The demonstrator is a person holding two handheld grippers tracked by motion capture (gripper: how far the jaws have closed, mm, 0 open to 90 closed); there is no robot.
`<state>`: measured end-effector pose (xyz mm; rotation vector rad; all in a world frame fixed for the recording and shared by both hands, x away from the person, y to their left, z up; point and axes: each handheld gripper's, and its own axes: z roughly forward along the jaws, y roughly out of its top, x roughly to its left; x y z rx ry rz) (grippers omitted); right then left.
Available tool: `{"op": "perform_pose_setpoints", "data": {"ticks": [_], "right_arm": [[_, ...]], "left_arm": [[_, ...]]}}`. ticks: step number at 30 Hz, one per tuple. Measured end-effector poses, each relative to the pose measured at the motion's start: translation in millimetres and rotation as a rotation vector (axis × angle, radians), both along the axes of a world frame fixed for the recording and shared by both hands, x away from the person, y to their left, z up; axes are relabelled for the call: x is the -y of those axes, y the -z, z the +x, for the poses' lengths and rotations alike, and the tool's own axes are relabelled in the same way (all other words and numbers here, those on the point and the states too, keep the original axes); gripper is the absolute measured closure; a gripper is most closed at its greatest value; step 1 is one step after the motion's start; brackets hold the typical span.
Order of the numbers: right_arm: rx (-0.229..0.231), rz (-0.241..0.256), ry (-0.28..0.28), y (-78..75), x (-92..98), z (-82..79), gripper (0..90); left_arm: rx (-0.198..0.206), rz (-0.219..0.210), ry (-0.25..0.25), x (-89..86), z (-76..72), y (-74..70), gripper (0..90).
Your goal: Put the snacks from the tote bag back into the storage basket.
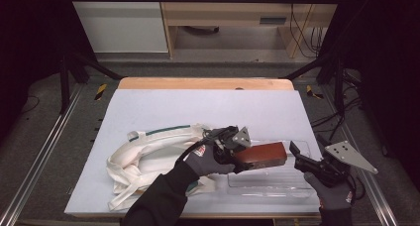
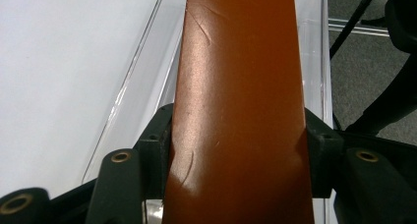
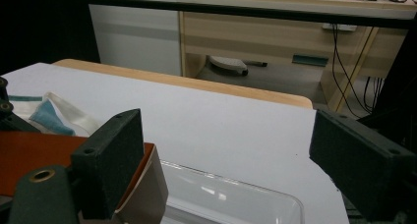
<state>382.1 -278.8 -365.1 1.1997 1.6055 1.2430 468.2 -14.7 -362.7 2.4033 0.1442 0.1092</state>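
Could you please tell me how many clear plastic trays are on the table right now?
1. The clear tray lies at the table's near right edge, under the brown case held by the left tool. A second nested inside cannot be ruled out.

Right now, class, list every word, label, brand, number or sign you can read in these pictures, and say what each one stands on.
No text can be read in any view.
Glove on the person's left hand: a small red and white mark at the cuff, too small to read.
Brown case, held in the left gripper: bare, scratches only.
Cloth bag: green trim, no print visible.
Clear tray: unmarked.
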Motion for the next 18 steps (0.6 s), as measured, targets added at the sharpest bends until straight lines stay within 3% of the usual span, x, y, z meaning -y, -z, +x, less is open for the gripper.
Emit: {"op": "perform_pose_setpoints", "data": {"ticks": [18], "right_arm": [[0.007, 0.0, -0.002, -0.8, 1.2, -0.2, 13.5]], "left_arm": [[-0.01, -0.009, 0.052, 32.5, -0.8, 4.9, 42.6]]}}
